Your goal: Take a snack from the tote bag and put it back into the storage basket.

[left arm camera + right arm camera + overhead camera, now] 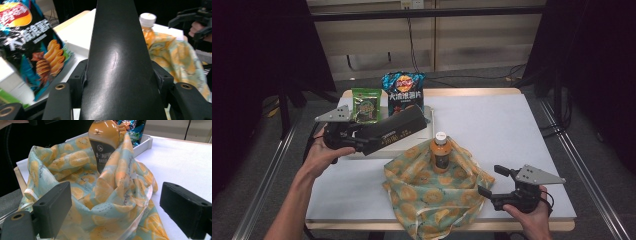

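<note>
Where lettering shows — chip bag [403,90], black box [397,131] — none reads clearly.

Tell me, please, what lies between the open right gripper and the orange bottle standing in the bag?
Only the bag's orange-print cloth: in the right gripper view its folds rise between the right gripper and the bottle.
</note>
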A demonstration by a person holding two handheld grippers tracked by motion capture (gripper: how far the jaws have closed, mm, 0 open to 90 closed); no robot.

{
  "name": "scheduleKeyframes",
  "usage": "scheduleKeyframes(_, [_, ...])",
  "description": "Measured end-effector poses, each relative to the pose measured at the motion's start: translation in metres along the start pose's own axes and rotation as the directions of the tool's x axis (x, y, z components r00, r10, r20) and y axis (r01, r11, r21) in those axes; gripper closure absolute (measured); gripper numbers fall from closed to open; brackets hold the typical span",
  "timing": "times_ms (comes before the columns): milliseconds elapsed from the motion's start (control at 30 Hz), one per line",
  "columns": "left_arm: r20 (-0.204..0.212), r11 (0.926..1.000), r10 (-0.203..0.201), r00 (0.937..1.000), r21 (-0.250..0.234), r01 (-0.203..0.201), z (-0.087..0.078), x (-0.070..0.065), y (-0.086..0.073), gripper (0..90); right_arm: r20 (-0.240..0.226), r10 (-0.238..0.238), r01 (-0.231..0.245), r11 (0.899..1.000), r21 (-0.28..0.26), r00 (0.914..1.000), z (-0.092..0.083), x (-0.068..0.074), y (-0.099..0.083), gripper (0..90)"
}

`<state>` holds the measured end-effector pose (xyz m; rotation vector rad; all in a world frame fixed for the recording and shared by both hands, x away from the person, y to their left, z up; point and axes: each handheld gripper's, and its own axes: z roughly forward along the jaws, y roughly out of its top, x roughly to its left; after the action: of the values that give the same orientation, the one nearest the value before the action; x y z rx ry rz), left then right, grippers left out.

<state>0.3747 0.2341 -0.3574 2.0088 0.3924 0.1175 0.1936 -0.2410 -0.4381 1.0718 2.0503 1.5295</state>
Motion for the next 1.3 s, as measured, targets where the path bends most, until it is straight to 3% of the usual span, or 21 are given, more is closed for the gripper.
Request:
scheduleKeyframes(233, [-0.021, 0.9986, 0.006, 0.9998, 0.053, -0.004, 0.013, 0.018, -0.009, 43.0, -0.011, 0.005, -0.005, 1.000, 0.013, 0.9999, 0.003, 0.000, 0.000, 10.0])
scheduleKeyframes(567, [-0.025, 0.9913, 0.034, 0.9991, 0.128, -0.031, 0.036, 0.029, -0.013, 43.0, -0.015, 0.004, -0.004, 1.000, 0.014, 0.9999, 0.003, -0.001, -0.001, 10.1])
scheduleKeyframes(767, [-0.024, 0.9905, 0.016, 0.9996, 0.137, -0.012, 0.044, 0.037, -0.017, 42.9, -0.014, 0.007, -0.007, 1.000, 0.014, 0.9999, 0.003, -0.001, -0.001, 10.0])
scheduleKeyframes(967, [-0.046, 0.9846, -0.001, 0.9989, 0.175, 0.009, 0.053, 0.044, -0.022, 42.9, -0.022, 0.009, -0.008, 1.000, 0.019, 0.9997, 0.004, 0.000, -0.001, 10.0])
scheduleKeyframes(1133, [-0.026, 0.9833, -0.004, 0.9997, 0.182, 0.008, 0.060, 0.047, -0.025, 43.0, -0.021, 0.012, -0.012, 1.000, 0.017, 0.9997, 0.003, -0.001, -0.001, 10.0])
scheduleKeyframes(1300, [-0.034, 0.9769, -0.006, 0.9994, 0.213, 0.013, 0.070, 0.051, -0.030, 43.0, -0.022, 0.012, -0.012, 1.000, 0.013, 0.9997, 0.003, -0.002, -0.001, 10.0])
